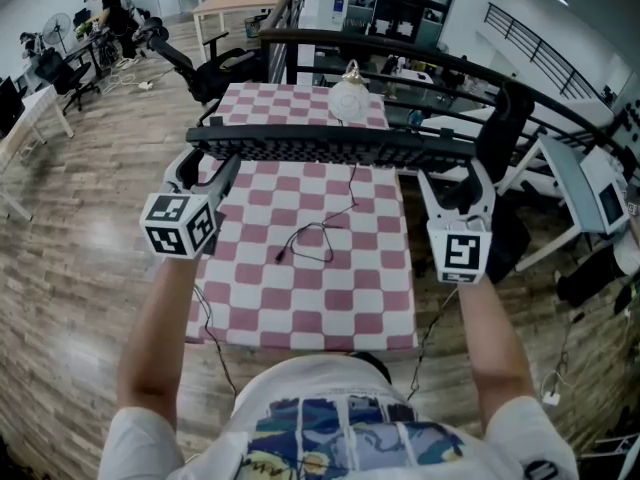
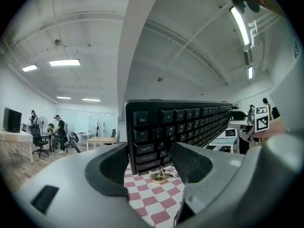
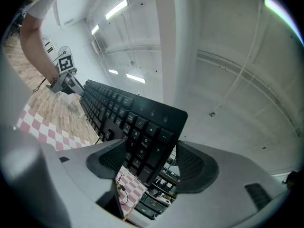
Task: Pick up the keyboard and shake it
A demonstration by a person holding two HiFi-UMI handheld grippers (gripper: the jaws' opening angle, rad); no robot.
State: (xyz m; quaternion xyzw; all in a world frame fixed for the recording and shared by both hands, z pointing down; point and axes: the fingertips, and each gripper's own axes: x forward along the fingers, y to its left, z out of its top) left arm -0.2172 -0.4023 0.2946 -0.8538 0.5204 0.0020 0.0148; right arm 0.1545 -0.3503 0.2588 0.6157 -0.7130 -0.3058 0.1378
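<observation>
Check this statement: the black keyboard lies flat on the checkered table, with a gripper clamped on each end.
One thing is wrong: the keyboard does not lie on the table. It is held up in the air above it, as the left gripper view shows. The left gripper and right gripper are clamped on its ends.

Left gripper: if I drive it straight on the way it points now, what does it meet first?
The keyboard: its Esc end already stands between the left gripper's fingers, so nothing is free ahead. Going on would likely just push the keyboard along its length.
</observation>
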